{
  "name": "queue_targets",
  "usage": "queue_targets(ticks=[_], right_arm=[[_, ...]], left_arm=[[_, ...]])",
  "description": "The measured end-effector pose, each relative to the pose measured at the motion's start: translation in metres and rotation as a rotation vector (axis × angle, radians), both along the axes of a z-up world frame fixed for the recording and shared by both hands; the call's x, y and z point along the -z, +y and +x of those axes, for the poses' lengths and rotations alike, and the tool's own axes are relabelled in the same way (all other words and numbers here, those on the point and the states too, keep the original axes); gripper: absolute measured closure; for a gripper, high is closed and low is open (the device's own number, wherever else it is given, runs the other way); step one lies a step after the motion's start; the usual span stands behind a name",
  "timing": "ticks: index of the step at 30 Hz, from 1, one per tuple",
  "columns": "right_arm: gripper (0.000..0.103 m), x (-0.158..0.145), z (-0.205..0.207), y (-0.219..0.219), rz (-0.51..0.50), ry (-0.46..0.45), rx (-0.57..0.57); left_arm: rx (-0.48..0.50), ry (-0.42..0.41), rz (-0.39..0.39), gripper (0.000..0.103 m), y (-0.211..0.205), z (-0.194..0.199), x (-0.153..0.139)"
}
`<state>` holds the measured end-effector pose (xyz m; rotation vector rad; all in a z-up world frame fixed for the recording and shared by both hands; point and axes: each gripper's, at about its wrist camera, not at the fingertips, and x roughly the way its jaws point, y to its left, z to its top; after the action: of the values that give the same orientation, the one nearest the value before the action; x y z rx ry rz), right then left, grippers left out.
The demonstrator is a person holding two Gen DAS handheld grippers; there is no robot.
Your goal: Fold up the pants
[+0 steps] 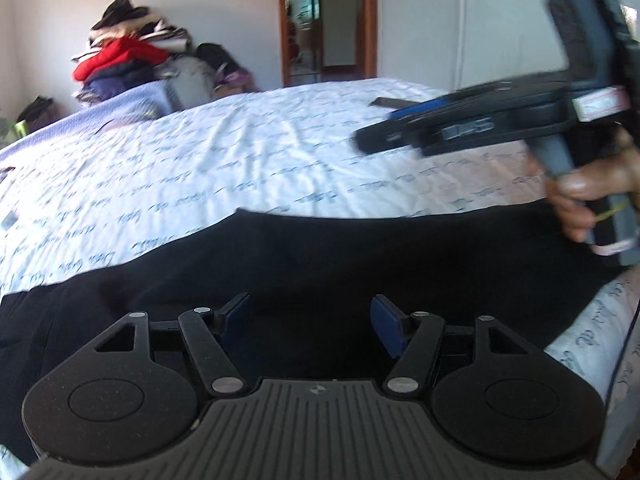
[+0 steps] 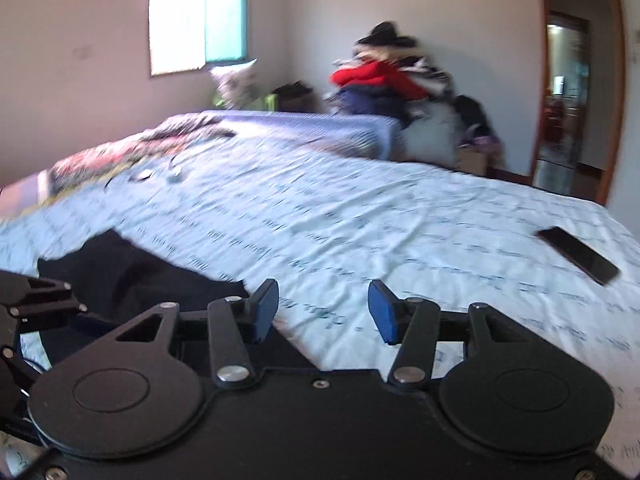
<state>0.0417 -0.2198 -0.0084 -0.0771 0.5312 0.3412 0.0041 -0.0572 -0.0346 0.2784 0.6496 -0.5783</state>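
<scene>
Black pants (image 1: 360, 256) lie flat across the near part of the bed. My left gripper (image 1: 310, 320) is open and empty, just above the pants. In the right wrist view the pants (image 2: 132, 276) show at the lower left. My right gripper (image 2: 323, 310) is open and empty, over the sheet beside the pants' edge. In the left wrist view the right gripper (image 1: 362, 142) is held by a hand at the right, above the pants and blurred.
The bed carries a white sheet with blue script (image 1: 240, 152). A black phone (image 2: 578, 255) lies on the sheet at the right. A pile of clothes (image 1: 128, 60) stands beyond the bed by the wall. A folded blue blanket (image 2: 304, 132) lies at the far end.
</scene>
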Motion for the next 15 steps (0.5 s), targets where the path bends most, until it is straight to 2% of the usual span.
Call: queue_targets(ticks=[3,7,8,9,15], right_arm=[[0.051,0.019,0.052,0.021,0.065,0.162,-0.107],[0.052,0.049,0.086,0.039,0.17,0.323,-0.153],[0.073,0.054,0.093,0.044,0.179,0.336,-0.164],[0.098,0.056,0.096,0.044,0.195,0.341,-0.168],[0.099,0.061,0.113,0.059,0.129,0.283,-0.108]], left_arm=[[-0.013,0.016,0.018,0.034,0.006,0.004,0.004],[0.003,0.004,0.032,0.031,0.007,-0.003,0.008],[0.007,-0.002,0.036,0.029,0.005,-0.005,0.009],[0.011,-0.005,0.038,0.029,0.005,-0.006,0.01],[0.022,-0.001,0.05,0.027,0.002,-0.005,0.014]])
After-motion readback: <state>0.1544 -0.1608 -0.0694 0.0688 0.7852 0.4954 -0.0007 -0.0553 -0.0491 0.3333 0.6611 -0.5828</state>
